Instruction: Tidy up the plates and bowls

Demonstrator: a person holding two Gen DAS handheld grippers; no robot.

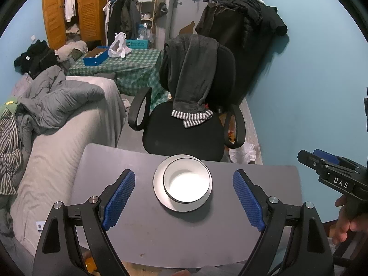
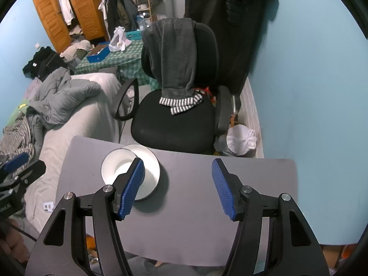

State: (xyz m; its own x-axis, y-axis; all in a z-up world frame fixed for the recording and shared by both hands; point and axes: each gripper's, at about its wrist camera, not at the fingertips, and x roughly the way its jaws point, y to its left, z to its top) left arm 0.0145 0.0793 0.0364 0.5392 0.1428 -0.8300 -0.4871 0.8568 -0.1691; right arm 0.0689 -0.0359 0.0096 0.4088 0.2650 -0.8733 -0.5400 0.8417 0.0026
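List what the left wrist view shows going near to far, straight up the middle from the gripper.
Left gripper with open jaws → grey table → bowl sitting on the plate → black office chair → grey garment draped over its backrest.

Each gripper, left gripper and right gripper, has black skeletal arms, silver pivot screws and blue textured pads; the right body bears white "DAS" lettering.

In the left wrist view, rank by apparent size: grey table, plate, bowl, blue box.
1. Grey table
2. Plate
3. Bowl, sitting on the plate
4. Blue box, though it is far from the camera, so its true size is unsure.
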